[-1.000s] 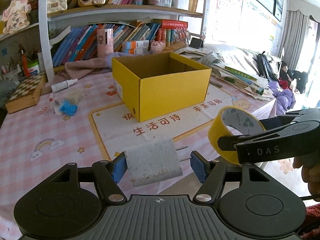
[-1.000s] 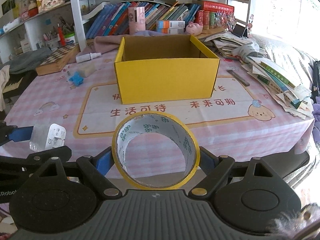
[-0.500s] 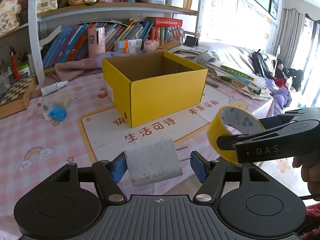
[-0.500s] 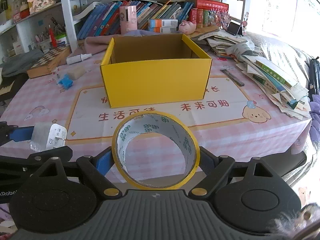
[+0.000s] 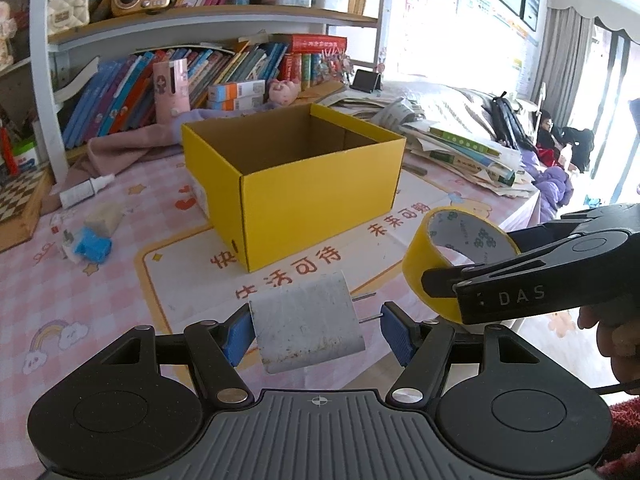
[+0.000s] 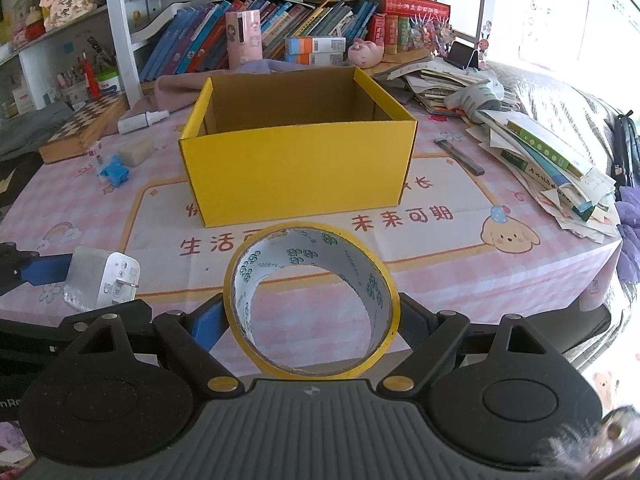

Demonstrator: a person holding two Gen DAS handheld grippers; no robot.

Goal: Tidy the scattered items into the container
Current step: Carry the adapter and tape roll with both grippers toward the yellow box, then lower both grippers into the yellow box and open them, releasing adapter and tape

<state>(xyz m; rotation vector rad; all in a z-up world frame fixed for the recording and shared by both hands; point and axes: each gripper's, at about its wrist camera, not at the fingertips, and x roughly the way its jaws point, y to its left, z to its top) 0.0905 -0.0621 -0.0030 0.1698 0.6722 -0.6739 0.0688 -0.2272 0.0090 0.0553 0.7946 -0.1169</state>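
A yellow cardboard box [image 5: 320, 200] [image 6: 296, 176] stands open-topped on the pink tablecloth ahead of both grippers. My left gripper [image 5: 316, 332] is shut on a white plug charger [image 5: 308, 328] [image 6: 100, 280], its prongs pointing at the right pad. In the right wrist view the left gripper [image 6: 40, 272] shows at the lower left. My right gripper [image 6: 312, 322] is shut on a yellow tape roll [image 6: 240, 312], held upright. In the left wrist view that roll [image 5: 420, 268] hangs at the right in the right gripper [image 5: 520, 280]. Both items hover short of the box.
Left of the box lie a blue object [image 6: 116, 172], a beige block [image 6: 134, 150] and a small white bottle [image 6: 140, 120]. A dark bar [image 6: 460, 156] lies to the right, beside a heap of books and papers [image 6: 552, 164]. A chessboard [image 6: 84, 128] and bookshelves stand behind.
Both grippers have drifted to the right and slightly nearer the box, which now sits further left in each view. Both grips are unchanged.
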